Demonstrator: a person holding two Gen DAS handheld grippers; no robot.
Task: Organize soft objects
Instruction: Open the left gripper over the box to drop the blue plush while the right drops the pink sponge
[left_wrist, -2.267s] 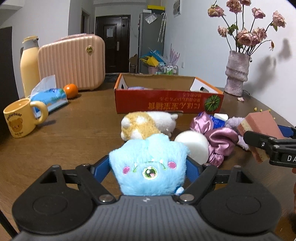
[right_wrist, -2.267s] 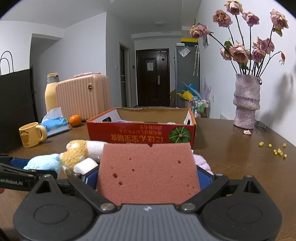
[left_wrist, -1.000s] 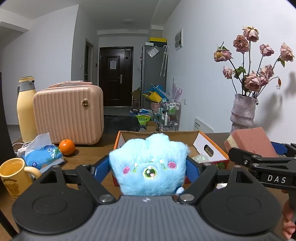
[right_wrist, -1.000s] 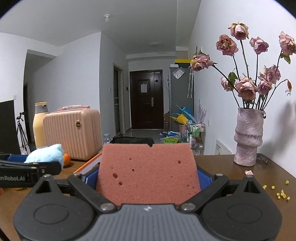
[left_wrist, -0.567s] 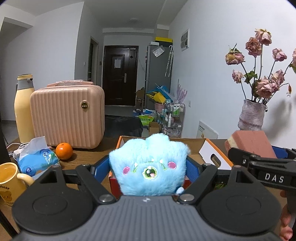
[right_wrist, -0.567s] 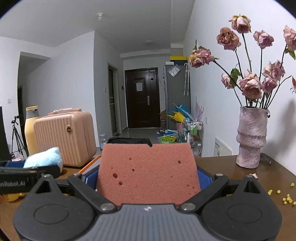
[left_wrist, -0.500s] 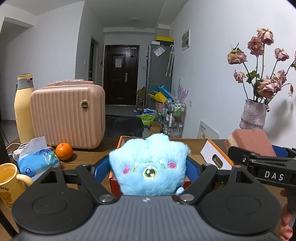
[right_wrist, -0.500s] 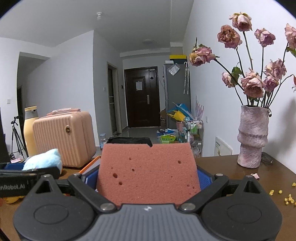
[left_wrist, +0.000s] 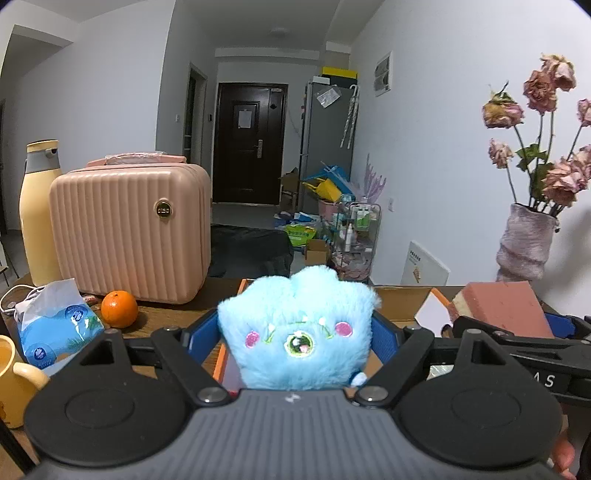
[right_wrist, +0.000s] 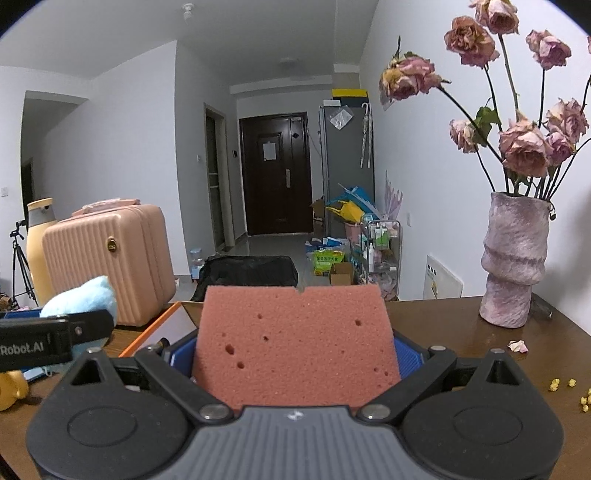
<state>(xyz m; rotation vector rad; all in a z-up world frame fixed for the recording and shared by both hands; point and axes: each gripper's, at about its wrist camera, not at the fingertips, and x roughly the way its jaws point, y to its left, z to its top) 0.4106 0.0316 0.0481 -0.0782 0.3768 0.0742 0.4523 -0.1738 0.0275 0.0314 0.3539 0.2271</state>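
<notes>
1. Since the earliest frames, both grippers have risen from table level; the cardboard box (left_wrist: 402, 295) now sits at lower centre.
2. Left gripper (left_wrist: 295, 332): fingers pressed against the blue plush toy (left_wrist: 295, 328), frame centre.
3. Right gripper (right_wrist: 295, 347): clamped on the pink sponge (right_wrist: 295, 343), frame centre, above the box's near-left corner (right_wrist: 177, 314).

blue plush toy (left_wrist: 295, 325), pink sponge (right_wrist: 295, 343)

I look down a white-walled hallway to a dark door (left_wrist: 250, 144), a grey fridge (left_wrist: 327, 147) beside it. A cluttered wire cart (right_wrist: 380, 251) stands against the right wall. The brown table (right_wrist: 461, 332) carries a vase (right_wrist: 515, 260) of dried roses.
</notes>
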